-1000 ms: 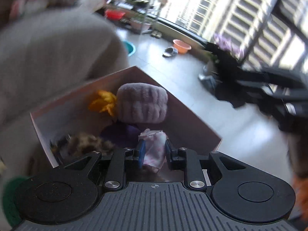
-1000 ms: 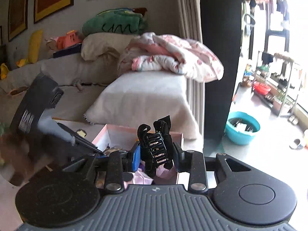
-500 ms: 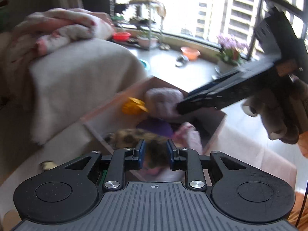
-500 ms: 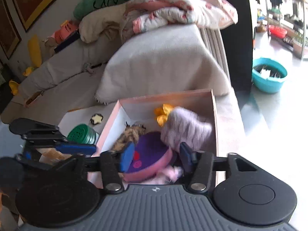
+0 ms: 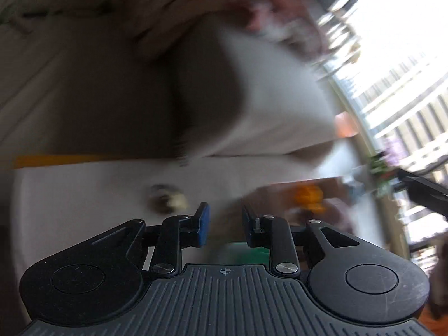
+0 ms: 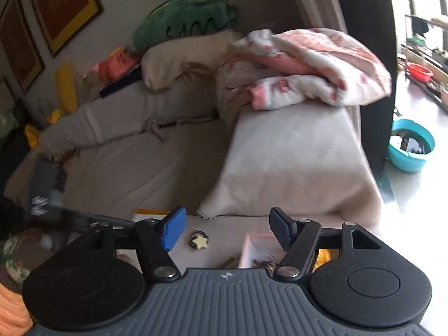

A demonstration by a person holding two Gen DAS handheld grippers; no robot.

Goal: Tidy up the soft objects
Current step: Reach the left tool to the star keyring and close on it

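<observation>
The pink box (image 6: pixel 252 245) sits on the white table, its near corner just below my right gripper (image 6: pixel 225 231), which is open wide and empty. A yellow soft item (image 6: pixel 322 256) peeks out of the box. In the blurred left wrist view the box (image 5: pixel 280 193) lies to the right with the orange-yellow item (image 5: pixel 308 196) inside. My left gripper (image 5: pixel 222 222) has its jaws apart and holds nothing, above a green round object (image 5: pixel 243 253). A small star-topped piece (image 6: pixel 199 240) lies on the table; it also shows in the left wrist view (image 5: pixel 168 200).
A sofa (image 6: pixel 126 162) with a white throw (image 6: pixel 294 162), pink blanket (image 6: pixel 313 70) and green cushion (image 6: pixel 182 22) stands behind the table (image 6: pixel 218 224). A teal basin (image 6: pixel 410 148) sits on the floor at right. The other gripper (image 5: pixel 422 193) shows at right.
My right gripper let go of the black claw clip, opened wide and pulled back from over the box. My left gripper swung left, away from the box, toward the table.
</observation>
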